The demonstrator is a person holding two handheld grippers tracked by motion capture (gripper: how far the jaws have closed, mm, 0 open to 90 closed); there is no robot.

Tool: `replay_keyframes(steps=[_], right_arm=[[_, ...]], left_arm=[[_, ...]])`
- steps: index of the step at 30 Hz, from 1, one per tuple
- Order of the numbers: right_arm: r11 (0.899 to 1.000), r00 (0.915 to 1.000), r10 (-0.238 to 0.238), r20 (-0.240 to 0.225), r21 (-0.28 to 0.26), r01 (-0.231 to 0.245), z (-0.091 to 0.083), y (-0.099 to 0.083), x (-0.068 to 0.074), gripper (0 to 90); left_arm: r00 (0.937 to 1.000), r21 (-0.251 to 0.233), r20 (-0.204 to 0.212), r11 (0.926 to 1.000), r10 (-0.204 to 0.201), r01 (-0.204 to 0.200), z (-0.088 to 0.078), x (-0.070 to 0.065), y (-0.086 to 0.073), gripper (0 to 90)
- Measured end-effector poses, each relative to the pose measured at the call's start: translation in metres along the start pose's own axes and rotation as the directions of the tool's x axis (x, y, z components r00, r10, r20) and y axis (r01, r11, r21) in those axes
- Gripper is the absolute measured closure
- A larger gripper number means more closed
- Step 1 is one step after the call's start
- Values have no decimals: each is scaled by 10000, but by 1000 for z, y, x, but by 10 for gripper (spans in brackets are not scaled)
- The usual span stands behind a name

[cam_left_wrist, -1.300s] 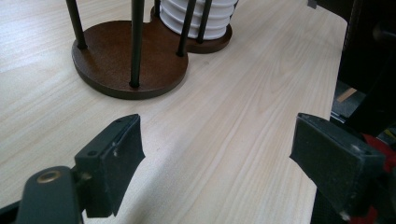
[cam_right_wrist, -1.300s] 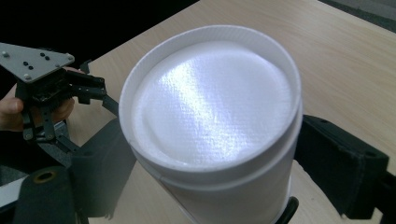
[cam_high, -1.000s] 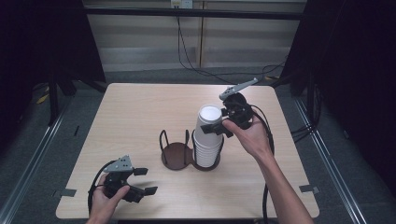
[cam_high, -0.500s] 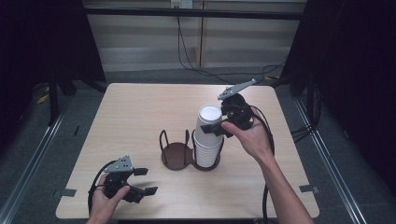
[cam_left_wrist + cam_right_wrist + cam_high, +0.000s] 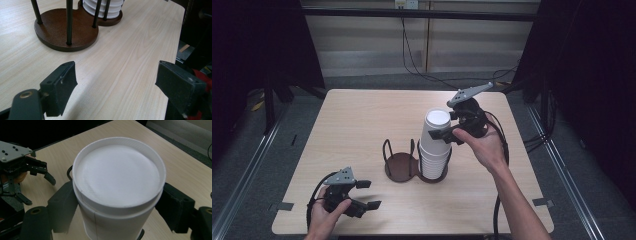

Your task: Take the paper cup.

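Stack of white paper cups [image 5: 434, 145] upside down in right ring of brown wire holder [image 5: 401, 164], mid table [image 5: 362, 120]. Right gripper [image 5: 443, 135] at top cup [image 5: 117, 182], jaws either side of its wall, pressed against it. Left gripper [image 5: 368, 194] near table's front left corner, well apart from holder, jaws partly open, nothing between them, bare wood beneath.

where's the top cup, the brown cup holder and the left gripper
top cup [image 5: 117, 173]: right gripper view, its upturned white bottom
brown cup holder [image 5: 399, 165]: high view, its bare round base
left gripper [image 5: 367, 194]: high view, between its open jaws
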State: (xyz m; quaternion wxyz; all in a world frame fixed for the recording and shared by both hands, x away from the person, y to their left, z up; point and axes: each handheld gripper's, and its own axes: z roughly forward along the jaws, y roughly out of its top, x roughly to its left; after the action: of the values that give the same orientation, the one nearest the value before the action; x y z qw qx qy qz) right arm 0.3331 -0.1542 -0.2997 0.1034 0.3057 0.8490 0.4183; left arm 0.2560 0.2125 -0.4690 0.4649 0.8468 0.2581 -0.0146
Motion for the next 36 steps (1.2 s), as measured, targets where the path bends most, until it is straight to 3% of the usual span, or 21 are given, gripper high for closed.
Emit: replay_keyframes(steps=[21, 36], right_arm=[[9989, 10000, -40, -4, -465, 39, -14, 2, 0, 240], [9899, 9996, 265, -98, -1393, -276, -32, 1, -2, 240]], left_arm=[[10000, 6, 2, 10000, 0, 0, 0, 0, 0, 164], [10000, -19, -13, 10000, -32, 32, 0, 0, 0, 164]])
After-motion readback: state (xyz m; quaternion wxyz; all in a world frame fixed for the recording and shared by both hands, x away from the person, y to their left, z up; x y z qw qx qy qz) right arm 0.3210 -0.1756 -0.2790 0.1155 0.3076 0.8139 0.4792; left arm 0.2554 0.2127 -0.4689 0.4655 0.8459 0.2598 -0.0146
